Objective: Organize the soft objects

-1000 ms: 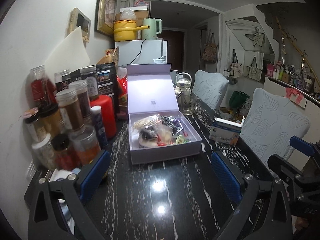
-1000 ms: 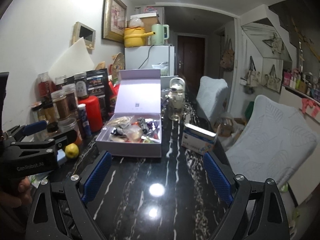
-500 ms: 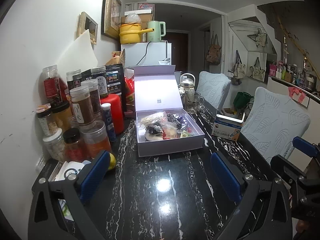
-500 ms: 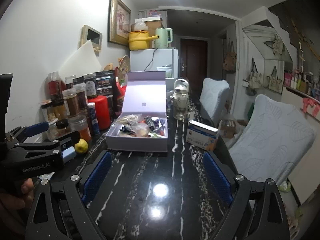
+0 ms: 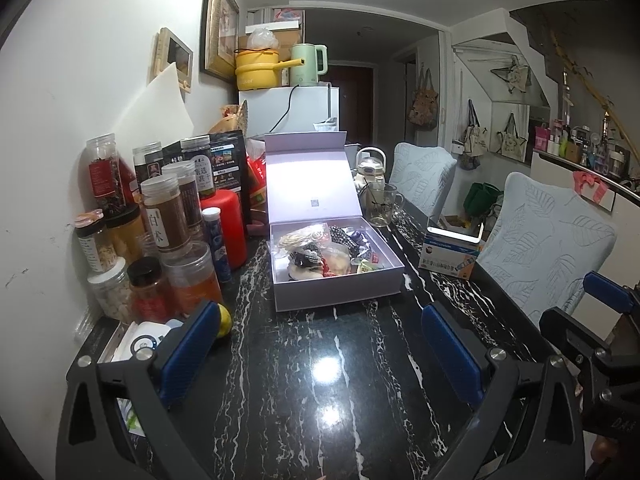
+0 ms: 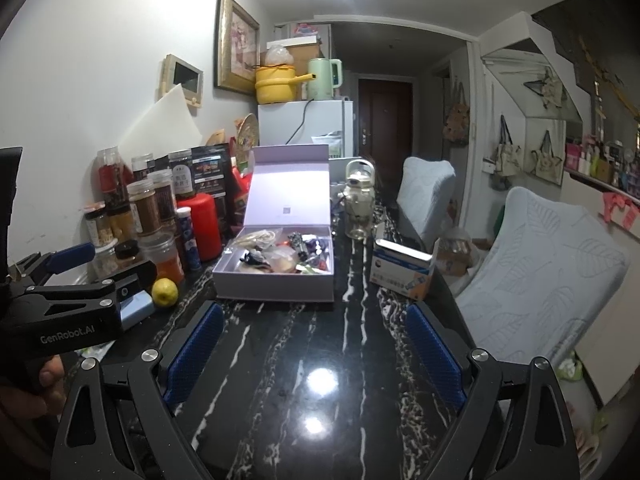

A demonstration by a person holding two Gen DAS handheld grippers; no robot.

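An open lilac box (image 5: 340, 290) with its lid standing up sits on the black marble table (image 5: 320, 400). It holds several small soft items and wrapped pieces (image 5: 320, 250). The box also shows in the right wrist view (image 6: 276, 286), with the same items (image 6: 280, 254) in it. My left gripper (image 5: 320, 348) is open and empty, well short of the box. My right gripper (image 6: 314, 350) is open and empty too, also short of the box. The left gripper's body shows at the left of the right wrist view (image 6: 64, 312).
Jars and bottles (image 5: 160, 240) crowd the table's left side by the wall. A lemon (image 6: 164, 292) lies near them. A red canister (image 5: 224, 228), a glass mug (image 5: 380, 204), a blue-white carton (image 5: 450, 254) and two covered chairs (image 5: 548, 240) are nearby.
Both grippers have pulled back and risen from the box, so it looks smaller and farther. Both stay open and empty.
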